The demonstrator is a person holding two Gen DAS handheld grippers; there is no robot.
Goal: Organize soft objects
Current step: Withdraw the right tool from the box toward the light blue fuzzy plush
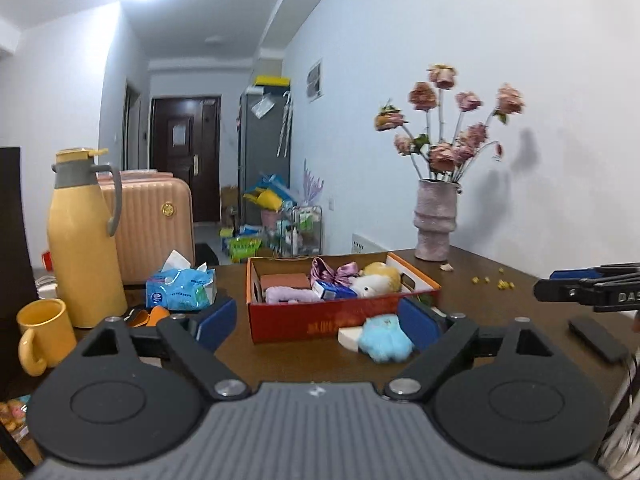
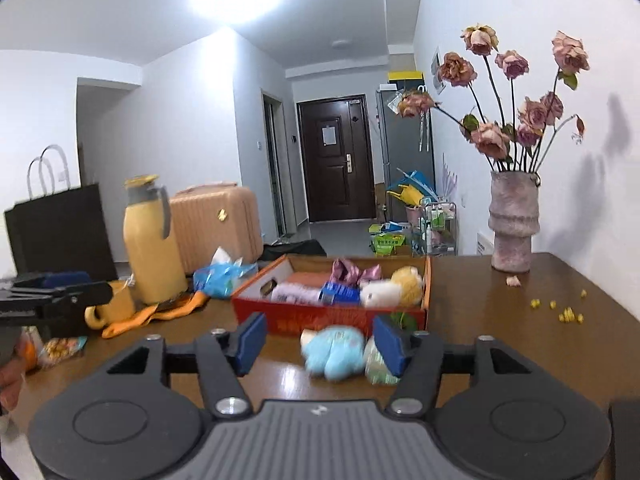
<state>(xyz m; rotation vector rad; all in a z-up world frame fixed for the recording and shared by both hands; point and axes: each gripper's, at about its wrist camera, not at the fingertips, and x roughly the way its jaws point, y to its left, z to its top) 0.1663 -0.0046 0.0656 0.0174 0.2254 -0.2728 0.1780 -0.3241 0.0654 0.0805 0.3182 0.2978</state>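
A red cardboard box (image 1: 320, 316) (image 2: 320, 314) on the brown table holds several soft things: a white and yellow plush (image 1: 378, 280) (image 2: 394, 288), a purple fluffy item (image 1: 286, 294), a pink ribbon bow (image 1: 334, 270) and a blue carton (image 1: 330, 290). A light blue plush toy (image 1: 384, 338) (image 2: 334, 350) lies on the table just in front of the box, beside a white piece (image 1: 348, 336). My left gripper (image 1: 316, 320) is open and empty, with the blue plush near its right finger. My right gripper (image 2: 320, 340) is open, with the blue plush between its fingers, not clamped.
A yellow thermos (image 1: 86, 240), yellow mug (image 1: 42, 334), blue tissue pack (image 1: 180, 286) and orange cloth (image 2: 152, 314) stand left of the box. A vase of dried roses (image 1: 436, 220) (image 2: 514, 224) stands at the back right. Yellow crumbs (image 2: 568, 314) and a black remote (image 1: 598, 338) lie right.
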